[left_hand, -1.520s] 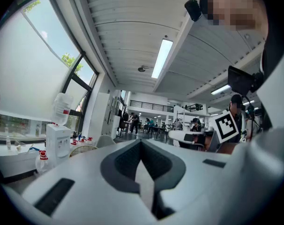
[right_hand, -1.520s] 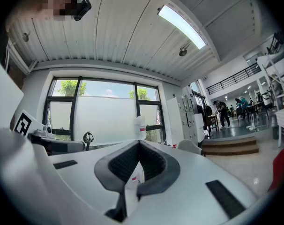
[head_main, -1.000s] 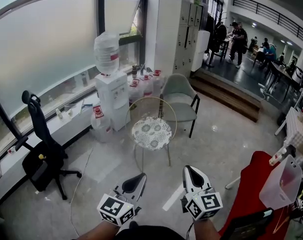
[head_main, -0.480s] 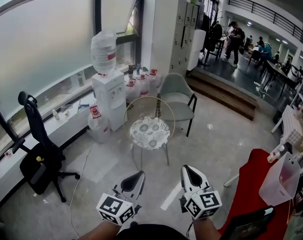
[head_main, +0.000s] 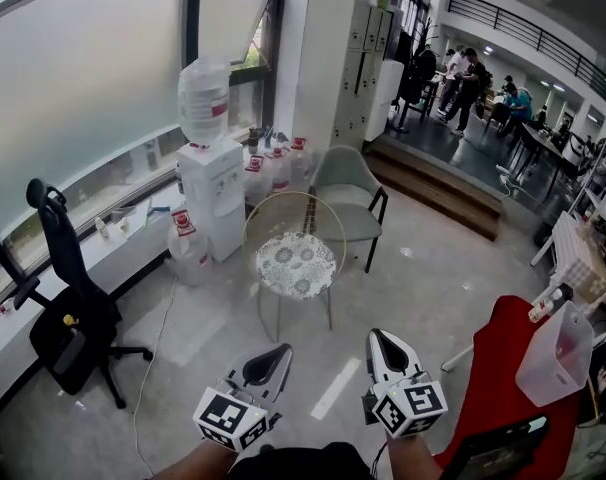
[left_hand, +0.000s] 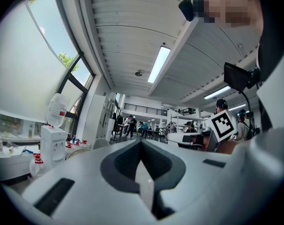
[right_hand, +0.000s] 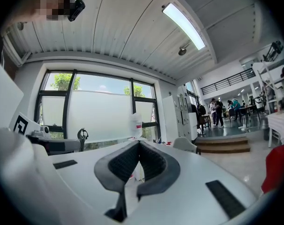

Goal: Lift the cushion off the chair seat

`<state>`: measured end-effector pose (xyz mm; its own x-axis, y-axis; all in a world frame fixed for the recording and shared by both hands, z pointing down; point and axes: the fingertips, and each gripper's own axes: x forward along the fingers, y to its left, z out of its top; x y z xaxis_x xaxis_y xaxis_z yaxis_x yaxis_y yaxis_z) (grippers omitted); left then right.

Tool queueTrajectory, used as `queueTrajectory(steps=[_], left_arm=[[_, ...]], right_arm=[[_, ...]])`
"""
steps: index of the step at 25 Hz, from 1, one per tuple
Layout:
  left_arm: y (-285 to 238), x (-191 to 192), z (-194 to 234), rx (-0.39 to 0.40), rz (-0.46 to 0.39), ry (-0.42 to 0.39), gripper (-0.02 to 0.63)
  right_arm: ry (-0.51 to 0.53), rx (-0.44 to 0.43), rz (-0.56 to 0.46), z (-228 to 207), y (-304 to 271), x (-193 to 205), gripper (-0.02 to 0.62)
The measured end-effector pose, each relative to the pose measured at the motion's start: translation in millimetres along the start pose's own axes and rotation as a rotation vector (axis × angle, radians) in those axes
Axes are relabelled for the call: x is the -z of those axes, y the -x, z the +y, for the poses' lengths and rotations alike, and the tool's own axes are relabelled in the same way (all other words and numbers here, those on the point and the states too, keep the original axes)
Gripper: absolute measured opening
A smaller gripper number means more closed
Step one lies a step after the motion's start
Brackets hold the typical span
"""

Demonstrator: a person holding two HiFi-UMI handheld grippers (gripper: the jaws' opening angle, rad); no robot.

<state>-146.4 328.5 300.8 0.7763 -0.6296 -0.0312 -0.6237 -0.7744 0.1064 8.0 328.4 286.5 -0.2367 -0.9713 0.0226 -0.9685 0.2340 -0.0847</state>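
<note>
Here's the cushion (head_main: 295, 265), lying flat on the seat of the small round chair (head_main: 295, 195), out in the middle of the floor. It's a round pad, pale, nearly white, dotted all over with grey-green medallion shapes, and it covers the seat right to the edge. Behind it rises the chair's thin gold hoop of a back, with the slim legs showing below. Nothing is touching it.

Both grippers are well short of it, low in the head view and pointing level toward the chair. The left gripper (head_main: 285, 349) is clenched, jaws together at the tips, nothing between them; its own view confirms it (left_hand: 141, 142). The right gripper (head_main: 376, 334) is the same: closed tight and empty (right_hand: 138, 142). They sit side by side, apart from each other, with bare floor between them and the chair.

Just beyond the chair stands a grey chair (head_main: 345, 193), with a water cooler (head_main: 211, 183) to its left by the window.
</note>
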Motion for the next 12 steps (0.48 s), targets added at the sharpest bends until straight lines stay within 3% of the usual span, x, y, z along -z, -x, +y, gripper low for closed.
queueTrajectory(steps=[12], left_arm=[[-4, 14, 23, 0.021, 0.035, 0.028, 0.008]], right_arm=[[0.001, 0.001, 0.021, 12, -16, 7, 0.010]])
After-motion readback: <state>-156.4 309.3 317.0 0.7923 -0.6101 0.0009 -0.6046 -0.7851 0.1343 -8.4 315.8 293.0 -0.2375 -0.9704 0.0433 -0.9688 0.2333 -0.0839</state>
